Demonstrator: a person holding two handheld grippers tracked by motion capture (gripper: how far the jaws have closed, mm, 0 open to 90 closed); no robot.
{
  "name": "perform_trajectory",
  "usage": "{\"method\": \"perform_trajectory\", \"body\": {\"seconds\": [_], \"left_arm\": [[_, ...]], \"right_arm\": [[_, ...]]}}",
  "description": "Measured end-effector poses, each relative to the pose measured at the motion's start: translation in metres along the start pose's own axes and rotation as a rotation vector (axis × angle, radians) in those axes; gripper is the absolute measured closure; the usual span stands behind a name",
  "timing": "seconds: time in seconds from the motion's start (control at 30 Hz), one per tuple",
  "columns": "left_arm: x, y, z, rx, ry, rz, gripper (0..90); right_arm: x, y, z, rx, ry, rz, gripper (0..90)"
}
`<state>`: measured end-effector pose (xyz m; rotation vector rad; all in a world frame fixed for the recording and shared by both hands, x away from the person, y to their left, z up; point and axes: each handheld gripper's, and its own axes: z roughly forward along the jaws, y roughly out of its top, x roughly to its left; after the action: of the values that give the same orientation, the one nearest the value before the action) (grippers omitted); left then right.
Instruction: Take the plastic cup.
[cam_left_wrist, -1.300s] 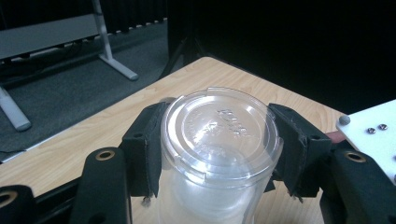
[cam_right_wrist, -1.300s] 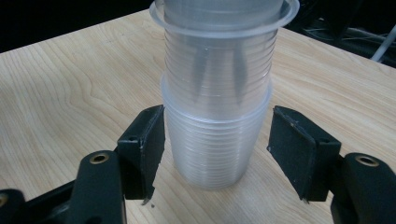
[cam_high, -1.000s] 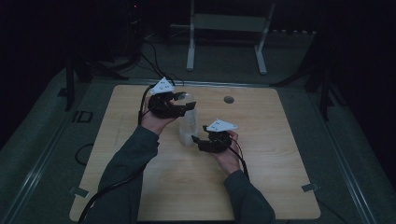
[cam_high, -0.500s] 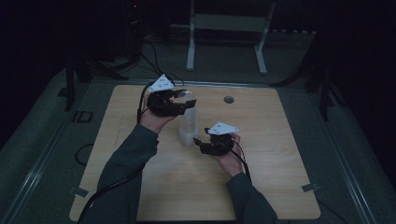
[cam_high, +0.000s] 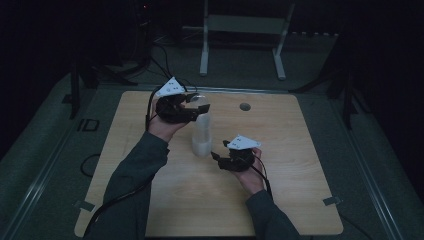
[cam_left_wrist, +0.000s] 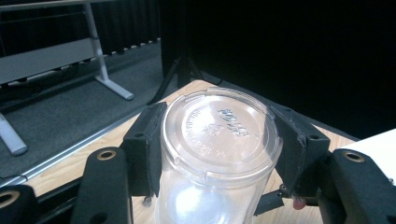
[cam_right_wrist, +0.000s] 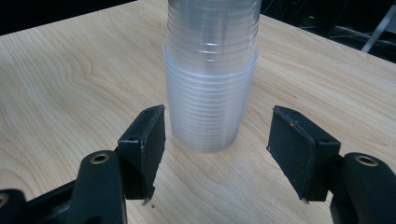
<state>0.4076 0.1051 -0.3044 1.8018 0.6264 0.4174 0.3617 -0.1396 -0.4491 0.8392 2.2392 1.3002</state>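
A stack of clear plastic cups (cam_high: 202, 135) stands upside down near the middle of the wooden table (cam_high: 300, 200). My left gripper (cam_high: 198, 106) is shut on the top cup (cam_left_wrist: 219, 130), one black pad on each side of its upturned base. My right gripper (cam_high: 216, 156) stands open low beside the foot of the stack. In the right gripper view the stack (cam_right_wrist: 210, 93) stands between and just beyond the spread pads (cam_right_wrist: 144, 140), touching neither.
A small dark round spot (cam_high: 244, 106) lies on the table behind the stack. A white frame stand (cam_high: 245, 30) and cables (cam_high: 150, 55) are on the floor beyond the far edge. Bare wood spreads to the right and front.
The right gripper has drifted slightly to the right and toward the person. The left gripper keeps its hold at the top of the stack with barely any shift.
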Motion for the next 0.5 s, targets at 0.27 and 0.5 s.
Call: {"method": "perform_trajectory", "body": {"seconds": [0.27, 0.5], "left_arm": [[-0.001, 0.005, -0.005, -0.015, 0.001, 0.008, 41.1], [-0.004, 0.009, -0.01, -0.021, -0.011, 0.023, 41.1]], "right_arm": [[0.0, -0.003, -0.004, 0.006, -0.003, -0.005, 36.0], [0.0, -0.007, -0.006, 0.015, 0.001, -0.011, 35.9]]}}
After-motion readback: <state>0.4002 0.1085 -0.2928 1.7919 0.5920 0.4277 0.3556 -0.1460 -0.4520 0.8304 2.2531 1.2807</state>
